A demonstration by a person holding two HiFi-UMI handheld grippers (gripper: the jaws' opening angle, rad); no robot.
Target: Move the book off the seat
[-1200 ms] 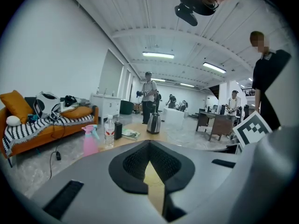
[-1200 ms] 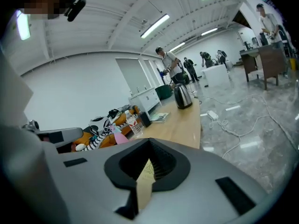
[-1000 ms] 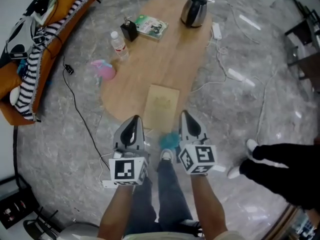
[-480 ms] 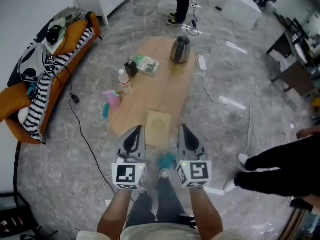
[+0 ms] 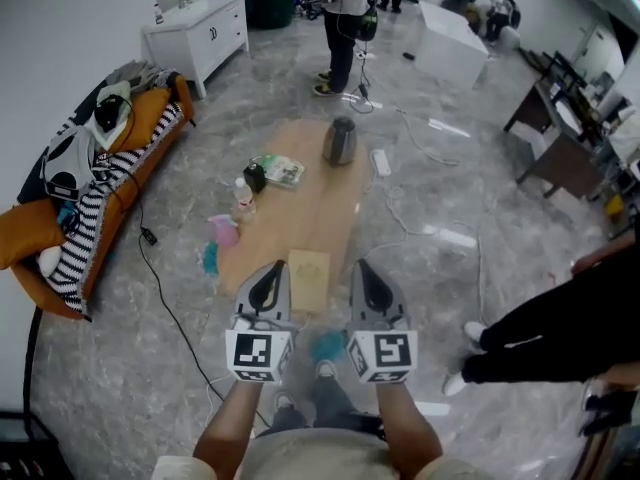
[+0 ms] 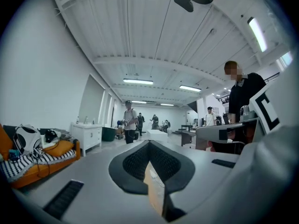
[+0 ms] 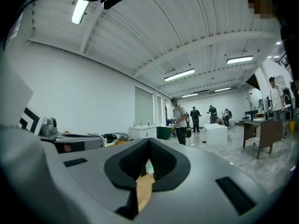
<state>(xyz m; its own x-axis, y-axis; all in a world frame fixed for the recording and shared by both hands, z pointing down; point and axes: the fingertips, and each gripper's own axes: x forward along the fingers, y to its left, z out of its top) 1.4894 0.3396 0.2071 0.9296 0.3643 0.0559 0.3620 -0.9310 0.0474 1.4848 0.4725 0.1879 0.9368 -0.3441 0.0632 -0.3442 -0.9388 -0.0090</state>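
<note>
A tan book lies flat at the near end of the long wooden seat-like table, far below me. A second, green-covered book lies further along the same surface. My left gripper and right gripper are held side by side high above the near end, pointing level into the room. Both are shut and hold nothing. In the left gripper view the left gripper has its dark pads together, and in the right gripper view the right gripper looks the same. Neither touches a book.
On the wood stand a dark kettle, a bottle and a small black box. An orange sofa piled with clothes is at the left. Cables and a power strip cross the floor. A person in black stands at the right.
Both grippers and my view have risen a good way. The table and books look smaller and farther below, and more of the room shows. The jaws stayed shut.
</note>
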